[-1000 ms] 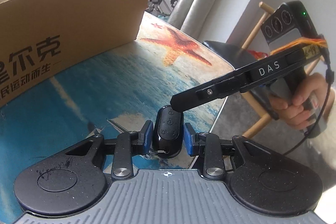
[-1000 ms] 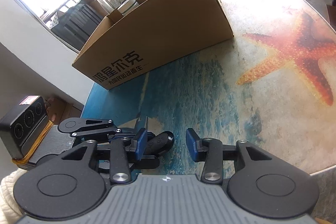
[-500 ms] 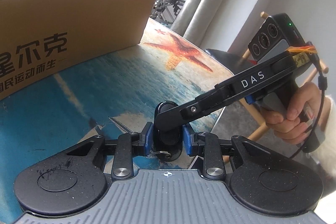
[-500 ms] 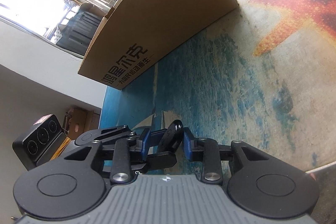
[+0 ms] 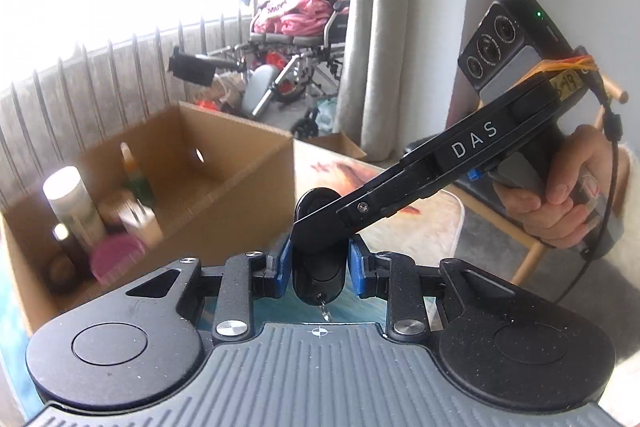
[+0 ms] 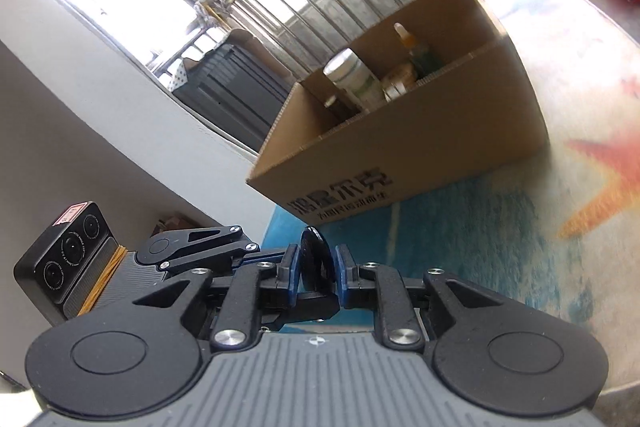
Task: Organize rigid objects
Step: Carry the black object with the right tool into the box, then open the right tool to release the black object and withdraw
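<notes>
Both tongs around black key fob

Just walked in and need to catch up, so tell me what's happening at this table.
A person is tidying small items into a cardboard box using two handheld grippers. Both hold one black key fob: the left claw grips its lower body and the right claw pinches its upper end. The fob is off the starfish-print table, in front of the box, which already contains bottles and a pink brush.

right tool hides the key fob's middle.
</notes>
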### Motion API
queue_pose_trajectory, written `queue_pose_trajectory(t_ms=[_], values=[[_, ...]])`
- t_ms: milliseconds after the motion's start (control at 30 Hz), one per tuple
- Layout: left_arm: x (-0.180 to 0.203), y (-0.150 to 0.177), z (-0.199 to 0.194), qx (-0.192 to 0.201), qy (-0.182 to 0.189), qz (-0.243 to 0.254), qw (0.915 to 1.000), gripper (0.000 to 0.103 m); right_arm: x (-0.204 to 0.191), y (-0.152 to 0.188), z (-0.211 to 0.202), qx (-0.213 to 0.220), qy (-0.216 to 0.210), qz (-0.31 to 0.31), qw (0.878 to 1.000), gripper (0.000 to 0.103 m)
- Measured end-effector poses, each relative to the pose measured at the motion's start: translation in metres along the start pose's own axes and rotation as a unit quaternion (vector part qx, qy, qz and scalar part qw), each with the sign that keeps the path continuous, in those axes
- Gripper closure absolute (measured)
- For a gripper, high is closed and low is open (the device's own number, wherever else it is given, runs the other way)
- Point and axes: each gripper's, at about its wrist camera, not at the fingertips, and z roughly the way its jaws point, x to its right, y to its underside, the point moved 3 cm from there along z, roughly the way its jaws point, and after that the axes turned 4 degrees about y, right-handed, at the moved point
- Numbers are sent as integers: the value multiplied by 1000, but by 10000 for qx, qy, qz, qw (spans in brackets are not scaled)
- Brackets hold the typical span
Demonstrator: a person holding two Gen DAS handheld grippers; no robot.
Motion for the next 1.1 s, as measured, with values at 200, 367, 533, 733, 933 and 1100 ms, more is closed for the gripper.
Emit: queue_pose_trajectory(t_ms=[200,367,533,733,933,1100], values=[[-72,-72,45,-492,-551,583,9956,75,-16,-108,31,353,296,-328,9984,81],[-131,-72,116,-1304,-623,667,9872,74,18,-158,95,-149,913,39,9957,79],[-165,-58,156,-1875,-552,508,9794,74,61,-167,144,-412,1357,606,9880,78],[-168,-52,182,-2473,-722,853,9625,73,81,-167,166,-649,1705,734,9805,77],[-164,-38,190,-3099,-641,1167,9414,74,74,-160,182,-1039,2016,197,9738,77],[-162,-33,184,-3229,-702,1477,9322,72,71,-157,189,-1341,2154,75,9673,69]])
